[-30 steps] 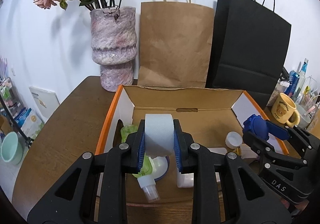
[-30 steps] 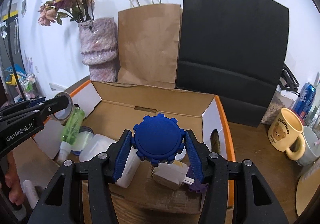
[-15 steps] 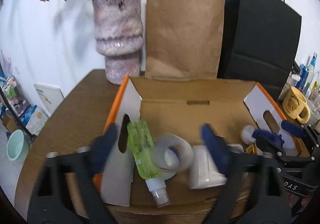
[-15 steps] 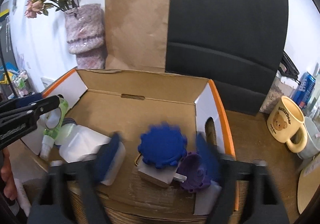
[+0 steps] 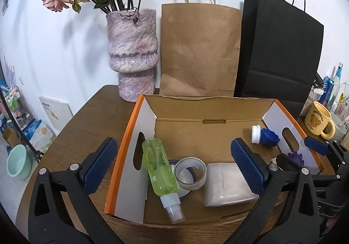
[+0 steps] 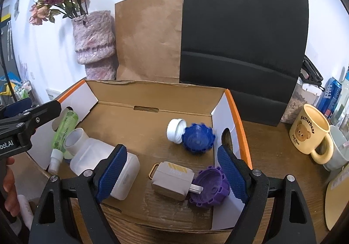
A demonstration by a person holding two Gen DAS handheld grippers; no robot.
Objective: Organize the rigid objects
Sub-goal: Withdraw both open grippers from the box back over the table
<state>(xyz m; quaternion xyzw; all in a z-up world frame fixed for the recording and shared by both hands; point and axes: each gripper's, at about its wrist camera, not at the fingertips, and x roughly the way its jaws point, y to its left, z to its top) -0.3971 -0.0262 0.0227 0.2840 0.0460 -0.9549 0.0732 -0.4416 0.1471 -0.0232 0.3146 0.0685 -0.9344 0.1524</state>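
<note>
An orange-rimmed cardboard box (image 5: 128, 146) lies open on the table. My left gripper (image 5: 172, 142) hovers over its left half, jaws opening wide, gripping nothing. Below it rest a tape roll (image 5: 190, 173), a green spray bottle (image 5: 160, 170) and a white container (image 5: 226, 187). My right gripper (image 6: 171, 149) stands open over the box's (image 6: 237, 117) right half. The blue toothed lid (image 6: 197, 138) lies loose by a white cap (image 6: 175, 130) near the back right. A grey plug (image 6: 172, 179) and a purple toothed lid (image 6: 210, 187) sit between the right fingers' reach, untouched.
Behind the box stand a pink vase (image 5: 132, 54) with dried flowers, a brown paper bag (image 5: 199, 52) and a black paper bag (image 5: 281, 54). A yellow bear mug (image 6: 309, 133) and a grey cup sit right of the box on the wooden table (image 5: 87, 119).
Left jaws opened and let go of the tape roll, which now lies in the box beside the bottle. Right jaws opened and the blue lid dropped, ending by the white cap.
</note>
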